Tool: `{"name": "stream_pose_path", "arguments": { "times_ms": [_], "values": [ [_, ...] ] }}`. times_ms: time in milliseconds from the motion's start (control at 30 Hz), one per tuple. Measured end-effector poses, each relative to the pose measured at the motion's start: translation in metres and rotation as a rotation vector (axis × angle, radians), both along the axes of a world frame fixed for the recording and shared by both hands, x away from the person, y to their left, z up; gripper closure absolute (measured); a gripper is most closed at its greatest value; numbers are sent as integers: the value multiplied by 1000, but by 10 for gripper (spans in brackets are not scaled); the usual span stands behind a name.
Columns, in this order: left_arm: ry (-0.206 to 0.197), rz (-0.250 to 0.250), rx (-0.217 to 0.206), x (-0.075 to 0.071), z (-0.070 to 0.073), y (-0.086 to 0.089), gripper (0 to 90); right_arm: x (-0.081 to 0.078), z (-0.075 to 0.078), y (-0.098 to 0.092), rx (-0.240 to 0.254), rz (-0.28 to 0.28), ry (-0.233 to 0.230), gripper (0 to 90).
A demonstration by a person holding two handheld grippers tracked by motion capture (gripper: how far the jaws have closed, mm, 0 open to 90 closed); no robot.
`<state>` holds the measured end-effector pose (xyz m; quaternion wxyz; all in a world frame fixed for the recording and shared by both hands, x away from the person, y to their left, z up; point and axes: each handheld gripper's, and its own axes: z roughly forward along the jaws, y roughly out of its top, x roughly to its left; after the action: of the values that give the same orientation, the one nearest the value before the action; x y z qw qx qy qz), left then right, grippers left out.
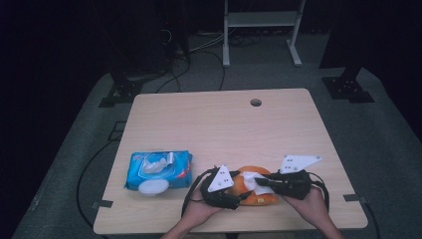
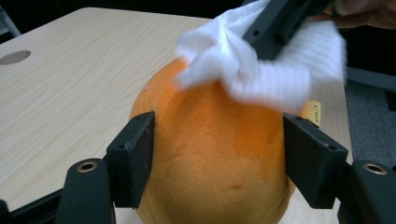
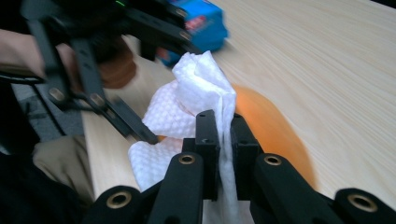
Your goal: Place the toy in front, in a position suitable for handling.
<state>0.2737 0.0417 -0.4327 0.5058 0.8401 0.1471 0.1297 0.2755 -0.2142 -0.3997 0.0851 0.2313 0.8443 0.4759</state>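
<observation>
White wipe [image 3: 205, 88] pinched between right jaws, atop orange plush [image 2: 210, 154].

One orange plush toy [image 1: 255, 191], one white wipe [image 1: 259, 182], one blue wipe pack [image 1: 158, 171], apparently two tongs.

Both forearms come in side by side, each hand wrapped around its tool from below. The left tool [image 1: 238, 191] points toward the right one, its jaws spread apart with both pads [image 2: 135, 154] set against what lies between them. The right tool [image 1: 263, 181] points back at it, jaws pinched together, pads [image 3: 208, 140] pressed on what they hold.
</observation>
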Motion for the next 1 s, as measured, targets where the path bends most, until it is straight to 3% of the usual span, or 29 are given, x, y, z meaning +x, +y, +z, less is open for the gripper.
{"name": "stream_pose_path", "arguments": {
  "times_ms": [67,167,267,333,400,467,567,600,667,733,867,967,1000],
  "values": [
    [13,-2,-5,1,-1,0,271,2,-2,-11,14,-26,30,843],
    [32,4,-11,2,-2,-1,180,2,-3,-19,10,-36,38,842],
    [86,22,3,7,-5,-1,65,2,-3,-19,-4,-31,29,842],
    [125,11,-13,10,-7,1,96,3,-3,-21,-5,-37,33,841],
    [112,14,-14,10,-6,2,192,2,0,-20,-5,-48,20,842],
    [88,17,-27,7,-3,0,260,-3,8,-14,9,-42,-24,842],
    [46,17,-13,2,1,-7,280,-10,16,3,42,7,-44,843],
    [29,16,-10,0,2,-8,289,-13,17,12,14,22,-63,843],
    [32,20,-10,0,2,-6,303,-15,14,22,-58,23,-98,845],
    [38,24,-21,1,2,-4,312,-12,11,17,-51,15,-71,845],
    [39,19,-37,4,6,-2,302,-9,15,2,-53,-67,-95,844],
    [51,22,-36,6,1,-2,203,-8,13,2,-86,-69,-91,845],
    [74,31,-13,8,-2,-4,156,-7,11,1,-89,-68,-79,844]
  ]
}}
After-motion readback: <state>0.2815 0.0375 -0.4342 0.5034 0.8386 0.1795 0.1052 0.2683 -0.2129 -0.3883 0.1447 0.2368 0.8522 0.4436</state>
